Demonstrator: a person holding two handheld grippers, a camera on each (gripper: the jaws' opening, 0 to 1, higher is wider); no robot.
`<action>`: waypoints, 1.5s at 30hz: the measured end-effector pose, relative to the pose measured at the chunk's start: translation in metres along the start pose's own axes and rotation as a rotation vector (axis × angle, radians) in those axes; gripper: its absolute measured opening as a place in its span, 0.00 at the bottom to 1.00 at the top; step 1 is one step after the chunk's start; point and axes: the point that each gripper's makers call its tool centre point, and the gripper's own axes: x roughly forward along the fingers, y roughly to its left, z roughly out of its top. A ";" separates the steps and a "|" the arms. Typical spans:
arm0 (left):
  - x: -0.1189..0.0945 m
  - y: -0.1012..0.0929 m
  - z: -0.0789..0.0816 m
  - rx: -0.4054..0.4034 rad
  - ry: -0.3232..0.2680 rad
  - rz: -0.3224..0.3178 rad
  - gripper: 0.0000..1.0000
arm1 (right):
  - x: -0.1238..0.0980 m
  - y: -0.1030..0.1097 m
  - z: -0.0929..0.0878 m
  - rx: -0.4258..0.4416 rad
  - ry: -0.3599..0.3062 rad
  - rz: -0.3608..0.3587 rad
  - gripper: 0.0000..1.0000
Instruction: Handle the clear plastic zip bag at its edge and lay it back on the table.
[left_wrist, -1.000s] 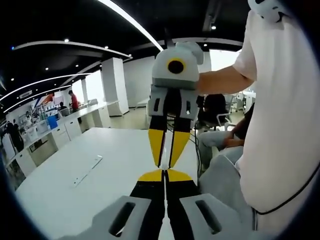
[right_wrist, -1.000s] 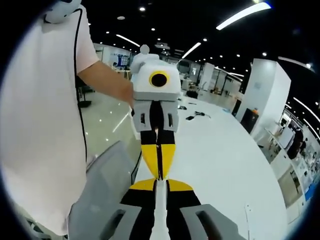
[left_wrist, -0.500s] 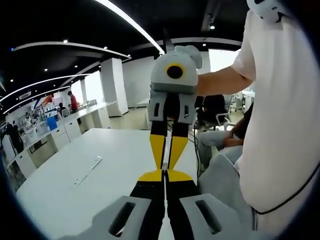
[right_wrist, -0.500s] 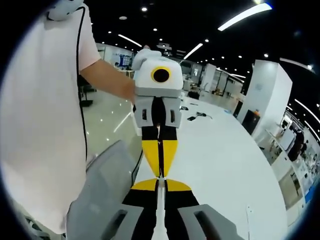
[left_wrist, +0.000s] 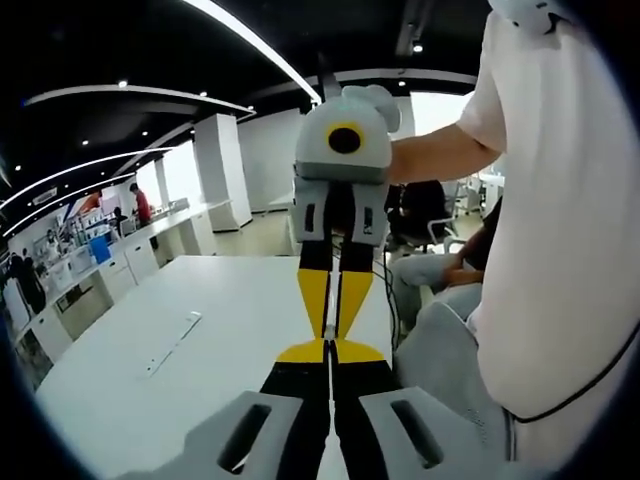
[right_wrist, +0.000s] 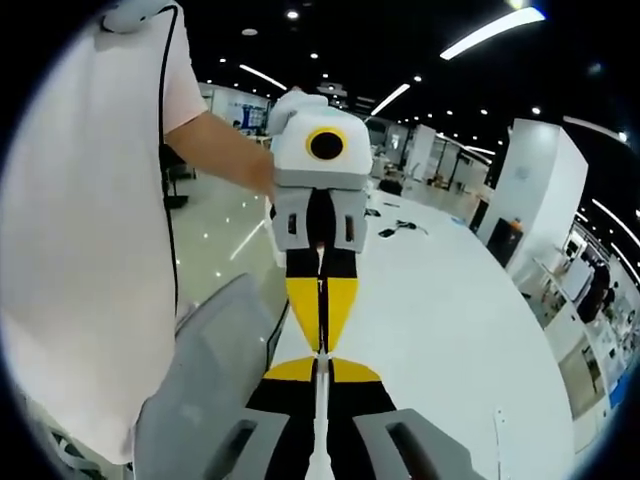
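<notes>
My two grippers meet tip to tip in the air over the edge of a white table (left_wrist: 120, 390). In the left gripper view my left gripper (left_wrist: 330, 346) has its yellow-tipped jaws pressed together. The right gripper (left_wrist: 330, 332) comes down from above to touch them. In the right gripper view my right gripper (right_wrist: 320, 356) is shut on a thin pale strip (right_wrist: 318, 420) running between its jaws; this looks like the clear zip bag seen edge-on. The left gripper (right_wrist: 321, 348) faces it, fingers together. The rest of the bag is too clear to make out.
A person in a white shirt (left_wrist: 560, 250) and grey trousers (right_wrist: 210, 380) stands close beside the table (right_wrist: 450, 320). A flat white strip (left_wrist: 172, 342) lies on the table. Small dark items (right_wrist: 400, 228) sit at its far end. Another person sits in a chair (left_wrist: 440, 265) behind.
Both views have shifted slightly with the hands. The grippers stay tip to tip and closed; the opposing gripper sits a touch higher and nearer in each view.
</notes>
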 end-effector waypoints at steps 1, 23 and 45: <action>0.000 0.000 0.000 0.001 0.000 -0.001 0.00 | 0.000 0.000 0.000 -0.001 0.003 0.000 0.00; -0.001 -0.001 0.001 0.012 0.000 -0.003 0.00 | -0.003 0.001 -0.006 0.003 0.031 0.002 0.00; -0.011 0.005 -0.002 0.003 -0.002 0.015 0.00 | -0.017 0.001 -0.026 0.026 0.073 -0.018 0.00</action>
